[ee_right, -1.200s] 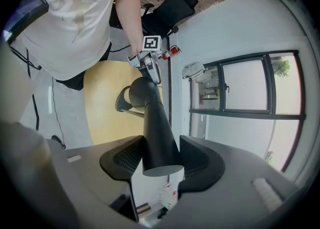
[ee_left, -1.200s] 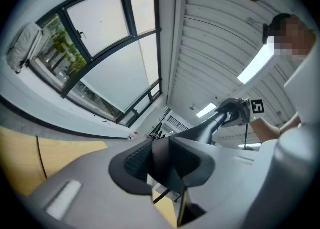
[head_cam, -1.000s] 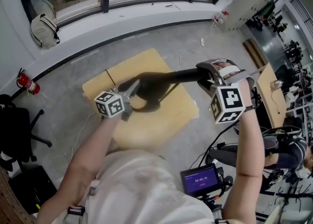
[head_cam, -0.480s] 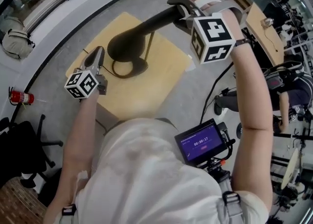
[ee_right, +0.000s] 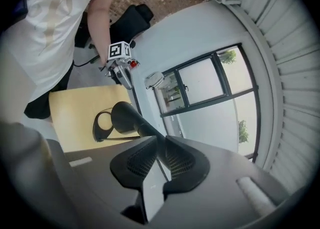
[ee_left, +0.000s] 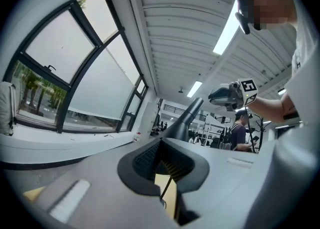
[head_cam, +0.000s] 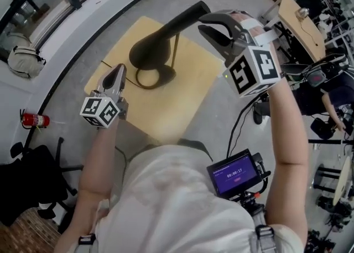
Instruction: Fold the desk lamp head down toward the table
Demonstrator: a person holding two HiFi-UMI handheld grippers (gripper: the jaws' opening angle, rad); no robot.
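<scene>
We hold our left gripper [head_cam: 118, 70] out level at the end of a left forearm [head_cam: 99, 152] stretched forward, and its jaws, which have just been closing, are pressed together with nothing between them. Our right gripper [head_cam: 202, 24] reaches further out on a raised right forearm [head_cam: 289, 119], tilted somewhat downward and rolled to one side. Its jaws have just been closing too and stand only narrowly apart, with nothing between them.

Open-plan office/lab: concrete floor [head_cam: 66, 100], big windows [ee_right: 210, 80], ribbed ceiling [ee_left: 175, 23] w/ strip lights [ee_left: 227, 30], desks [head_cam: 298, 17] w/ ppl [head_cam: 331, 94] at work, office chair [head_cam: 33, 185], fire ext. [head_cam: 34, 120] by the wall, backpack [head_cam: 25, 61] on the sill.
</scene>
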